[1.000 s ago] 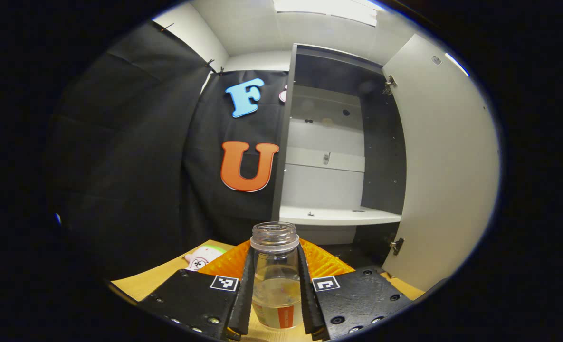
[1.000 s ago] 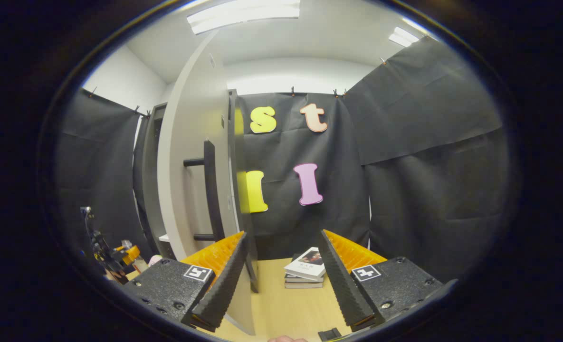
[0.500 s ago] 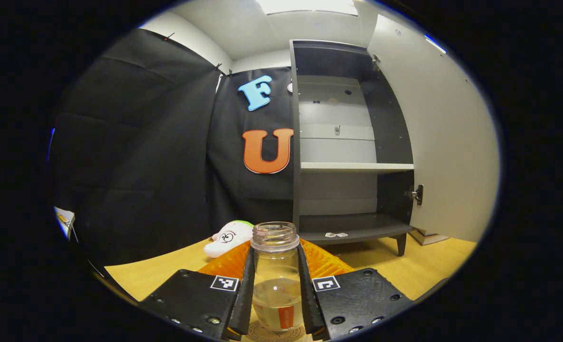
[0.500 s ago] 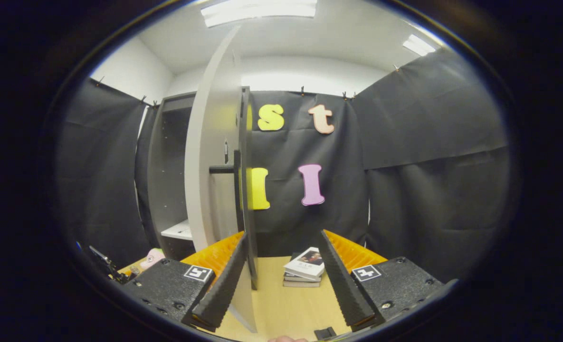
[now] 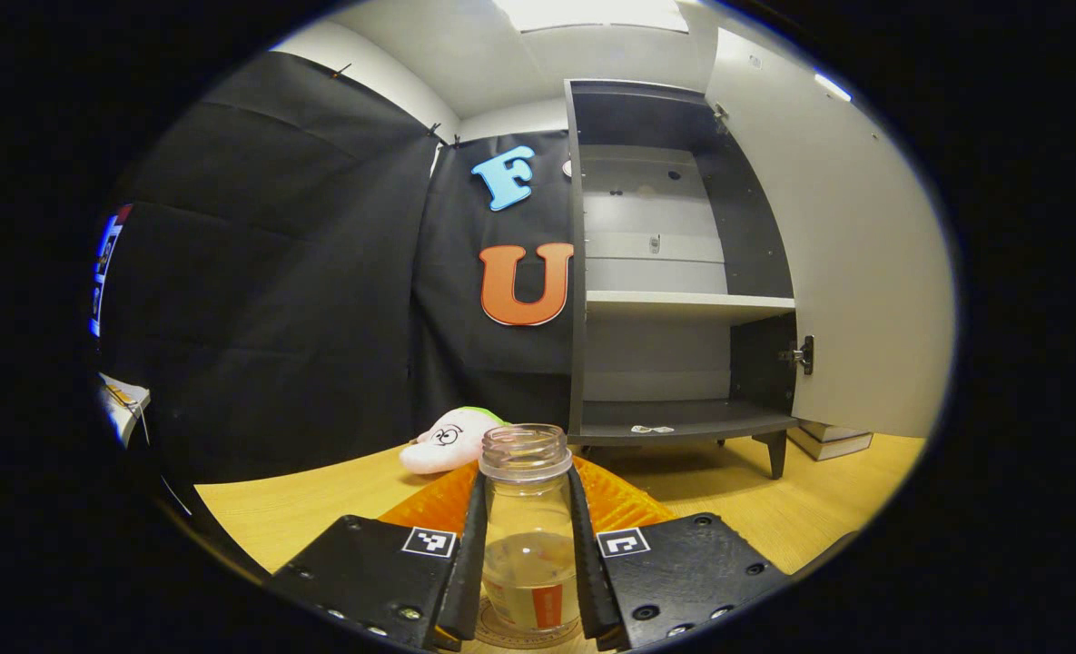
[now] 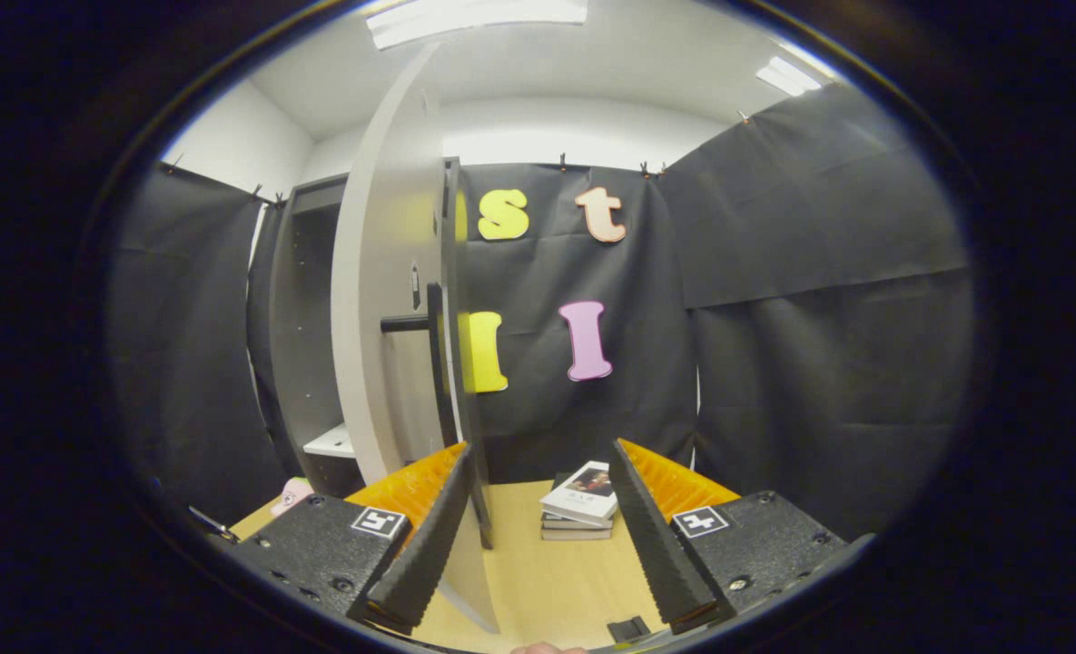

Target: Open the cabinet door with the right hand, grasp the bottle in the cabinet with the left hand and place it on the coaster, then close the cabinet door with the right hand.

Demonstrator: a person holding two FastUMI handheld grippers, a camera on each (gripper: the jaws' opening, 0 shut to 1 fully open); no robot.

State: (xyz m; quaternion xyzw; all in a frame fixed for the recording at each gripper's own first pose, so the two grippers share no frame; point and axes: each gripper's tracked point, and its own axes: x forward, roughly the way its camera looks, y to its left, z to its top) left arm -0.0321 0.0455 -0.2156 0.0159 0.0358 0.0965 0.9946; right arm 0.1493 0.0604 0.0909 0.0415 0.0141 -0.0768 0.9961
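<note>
While L gripper point(image 5: 526, 545) clamps bottle point(image 5: 527, 522), cabinet door point(image 6: 383, 300) open, R gripper point(image 6: 538, 536) agape

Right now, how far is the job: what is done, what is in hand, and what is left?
Done: the cabinet door stands open, and the bottle is out of the cabinet.
In hand: the left gripper is shut on the bottle, which is upright over the round coaster on the table; contact is unclear.
Left: release the bottle, then the open right gripper, near the door's handle, must close the door.
</note>
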